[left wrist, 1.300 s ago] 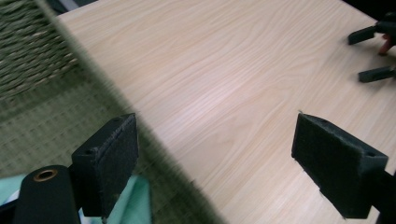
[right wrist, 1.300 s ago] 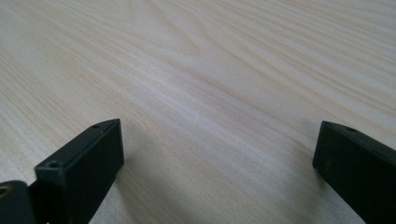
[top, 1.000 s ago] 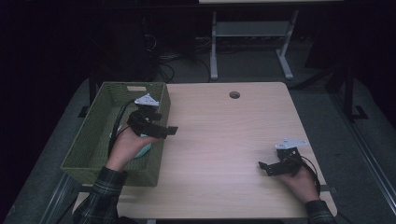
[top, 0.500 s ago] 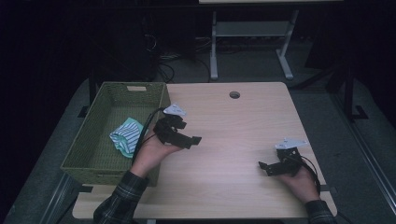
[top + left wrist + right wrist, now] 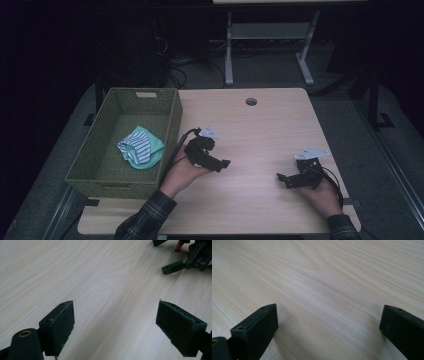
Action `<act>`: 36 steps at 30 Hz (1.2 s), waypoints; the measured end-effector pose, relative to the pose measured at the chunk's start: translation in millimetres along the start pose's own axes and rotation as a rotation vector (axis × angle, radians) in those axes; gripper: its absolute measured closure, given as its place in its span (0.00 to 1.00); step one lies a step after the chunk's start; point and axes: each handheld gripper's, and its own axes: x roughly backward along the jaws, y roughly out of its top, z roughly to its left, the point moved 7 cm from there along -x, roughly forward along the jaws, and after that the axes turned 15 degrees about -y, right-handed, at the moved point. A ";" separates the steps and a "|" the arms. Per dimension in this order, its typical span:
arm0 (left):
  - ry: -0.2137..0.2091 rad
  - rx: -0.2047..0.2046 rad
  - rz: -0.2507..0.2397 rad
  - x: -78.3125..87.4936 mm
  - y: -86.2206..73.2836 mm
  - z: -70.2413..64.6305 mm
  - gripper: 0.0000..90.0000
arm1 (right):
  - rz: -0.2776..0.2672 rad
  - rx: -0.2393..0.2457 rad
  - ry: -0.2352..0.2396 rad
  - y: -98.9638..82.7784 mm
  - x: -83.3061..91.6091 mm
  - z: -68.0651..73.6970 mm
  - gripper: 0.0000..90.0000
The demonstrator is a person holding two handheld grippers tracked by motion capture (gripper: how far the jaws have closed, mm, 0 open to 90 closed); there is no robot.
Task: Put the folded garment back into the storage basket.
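Left hand-held gripper [image 5: 224,164] and right hand-held gripper [image 5: 281,177]: jaws wide apart, empty, over bare tabletop [image 5: 260,130].

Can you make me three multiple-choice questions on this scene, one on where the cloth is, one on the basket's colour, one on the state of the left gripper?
1. Where does the striped cloth lie?
A. On the bare table
B. Inside the basket
C. Between the left gripper's fingers

2. What colour is the basket?
A. Green
B. Red
C. White

3. What state is the left gripper in?
A. Shut on the cloth
B. Shut on nothing
C. Open, holding nothing

Answers:
1 B, the high view shows the cloth on the basket's floor.
2 A, its woven walls look olive green.
3 C, the left gripper view shows its fingers wide apart with only bare table wood between them.
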 end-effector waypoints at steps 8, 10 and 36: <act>0.008 -0.015 0.031 -21.8 -14.0 5.0 0.16 | -0.001 0.002 0.002 0.0 0.0 0.1 0.02; 0.010 -0.013 0.037 -27.6 -18.3 7.4 0.16 | 0.000 0.002 0.002 0.0 0.1 0.2 0.02; 0.076 -0.056 0.138 -58.3 -48.4 17.0 0.14 | 0.000 0.001 0.007 0.0 0.3 1.1 0.02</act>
